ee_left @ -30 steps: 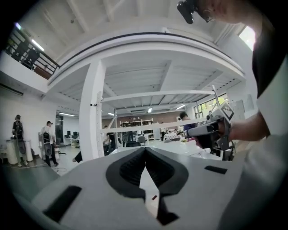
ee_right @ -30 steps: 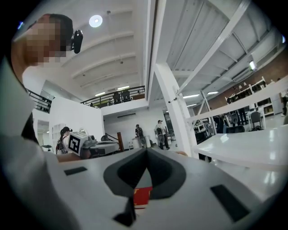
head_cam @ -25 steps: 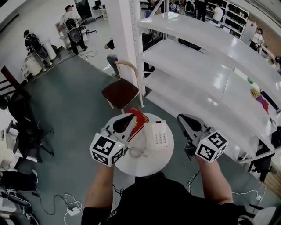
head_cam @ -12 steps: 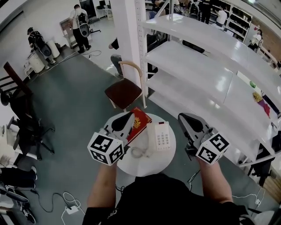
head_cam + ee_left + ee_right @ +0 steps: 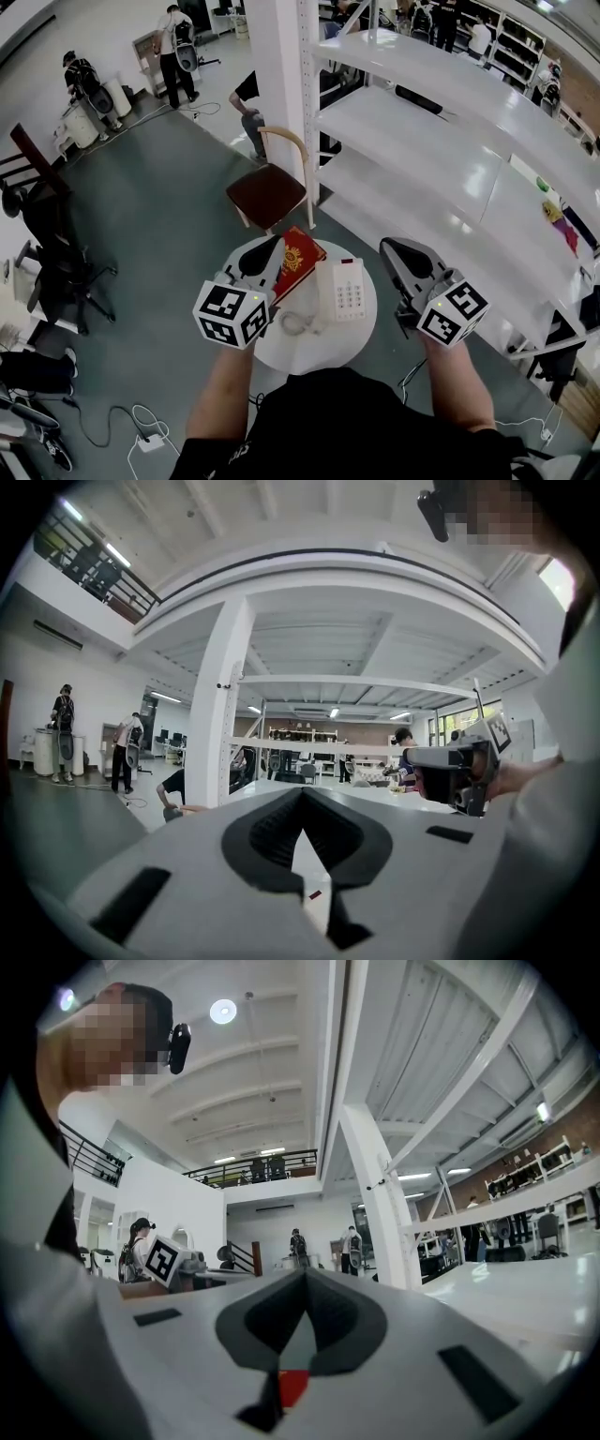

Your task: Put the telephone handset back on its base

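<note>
Near the round table (image 5: 317,349), left gripper (image 5: 270,249) and right gripper (image 5: 392,249) jaws sit closed, empty.

My head camera stares steeply down from above onto the round table (image 5: 309,354), with the left gripper (image 5: 278,243) and right gripper (image 5: 386,247) close below it. Each gripper camera sits just behind its own fingertips, facing level across the hall. Each catches the other gripper beside its fingertips, and both share the white pillar (image 5: 221,705).
</note>
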A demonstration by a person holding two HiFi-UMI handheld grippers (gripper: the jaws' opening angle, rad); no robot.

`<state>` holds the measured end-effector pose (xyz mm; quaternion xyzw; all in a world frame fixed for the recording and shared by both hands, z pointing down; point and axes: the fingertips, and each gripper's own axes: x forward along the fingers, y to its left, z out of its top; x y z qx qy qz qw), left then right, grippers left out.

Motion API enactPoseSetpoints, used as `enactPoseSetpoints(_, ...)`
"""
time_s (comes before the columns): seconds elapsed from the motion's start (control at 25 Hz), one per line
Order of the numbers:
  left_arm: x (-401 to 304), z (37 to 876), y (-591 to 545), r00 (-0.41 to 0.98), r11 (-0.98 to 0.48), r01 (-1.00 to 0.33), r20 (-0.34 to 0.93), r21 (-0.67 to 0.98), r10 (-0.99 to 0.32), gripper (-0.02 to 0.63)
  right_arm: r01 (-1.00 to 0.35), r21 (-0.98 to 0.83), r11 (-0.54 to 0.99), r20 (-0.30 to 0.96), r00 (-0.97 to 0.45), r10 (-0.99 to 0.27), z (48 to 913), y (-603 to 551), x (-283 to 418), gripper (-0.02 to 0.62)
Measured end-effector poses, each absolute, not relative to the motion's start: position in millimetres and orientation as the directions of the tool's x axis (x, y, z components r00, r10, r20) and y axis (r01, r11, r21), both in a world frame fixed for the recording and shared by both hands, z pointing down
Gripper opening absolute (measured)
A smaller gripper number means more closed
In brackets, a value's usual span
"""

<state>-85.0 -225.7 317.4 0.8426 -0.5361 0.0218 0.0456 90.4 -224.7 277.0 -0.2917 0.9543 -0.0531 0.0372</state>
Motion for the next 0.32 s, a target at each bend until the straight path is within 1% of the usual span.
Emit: enactPoseSetpoints(0.32, -83.0, 308.9, -229.1, 0.43, -0.428, -0.902, 0.053, 0.047, -0.901, 0.008, -0.557, -0.119, 0.822, -0.034, -0.825, -0.564, 278.9, -228.4, 93.7, 0.003)
